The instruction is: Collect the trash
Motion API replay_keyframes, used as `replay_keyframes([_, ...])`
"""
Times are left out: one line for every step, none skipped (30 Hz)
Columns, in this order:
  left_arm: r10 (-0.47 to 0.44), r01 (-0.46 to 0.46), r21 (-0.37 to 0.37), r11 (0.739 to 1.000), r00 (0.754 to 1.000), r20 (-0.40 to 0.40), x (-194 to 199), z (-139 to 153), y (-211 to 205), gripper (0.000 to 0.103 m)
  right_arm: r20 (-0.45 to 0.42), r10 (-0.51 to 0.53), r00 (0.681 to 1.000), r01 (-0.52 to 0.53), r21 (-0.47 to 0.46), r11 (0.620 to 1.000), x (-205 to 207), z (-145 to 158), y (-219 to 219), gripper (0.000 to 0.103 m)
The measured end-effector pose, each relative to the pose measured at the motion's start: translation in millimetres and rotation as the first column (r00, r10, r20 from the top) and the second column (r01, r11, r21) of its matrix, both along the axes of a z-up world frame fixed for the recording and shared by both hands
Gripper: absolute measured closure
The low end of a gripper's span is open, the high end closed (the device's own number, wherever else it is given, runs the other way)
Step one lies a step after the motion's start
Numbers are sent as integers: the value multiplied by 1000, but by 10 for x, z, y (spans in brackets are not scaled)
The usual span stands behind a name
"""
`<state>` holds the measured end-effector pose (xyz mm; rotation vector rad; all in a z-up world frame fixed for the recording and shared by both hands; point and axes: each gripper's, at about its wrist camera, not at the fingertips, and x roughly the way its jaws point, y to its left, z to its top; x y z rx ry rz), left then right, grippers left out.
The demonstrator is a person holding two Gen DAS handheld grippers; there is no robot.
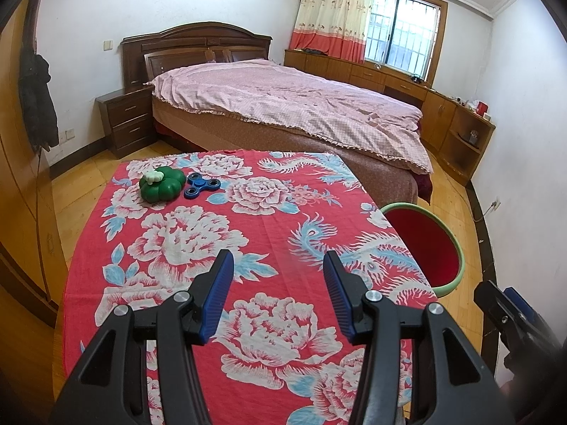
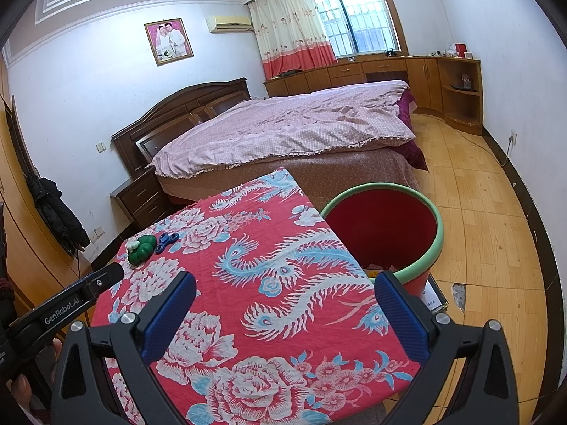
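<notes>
Left gripper [image 1: 278, 295] and right gripper [image 2: 285, 313]: jaws apart, empty, poised over red floral tablecloth [image 1: 269, 226]; red green-rimmed plastic bin [image 2: 384, 228] alongside for trash.

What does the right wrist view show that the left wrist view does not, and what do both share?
Only the right wrist view: the bottom of the red bin, where some bits lie, and a damaged spot in the floor.

Only the left wrist view: the corner shelf unit seen from the side; the bin's bottom is hidden here.

Both: the flowered tablecloth, the green toy beside the blue fidget spinner at the far left, the bed, and each gripper's jaws open and empty: left gripper, right gripper.
</notes>
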<state>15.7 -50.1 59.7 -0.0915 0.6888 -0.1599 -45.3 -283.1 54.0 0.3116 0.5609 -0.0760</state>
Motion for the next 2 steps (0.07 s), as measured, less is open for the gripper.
replay_keyframes([2,-2,0,1000,1000,-4,7,-12,8,50,0,0,1000,0,2,1000,4,1,-1,0])
replay_keyframes([3,-3,-1,1000,1000,-9,10,-26,19,50,-1,-1,1000,1,2,1000,5,1,-1,0])
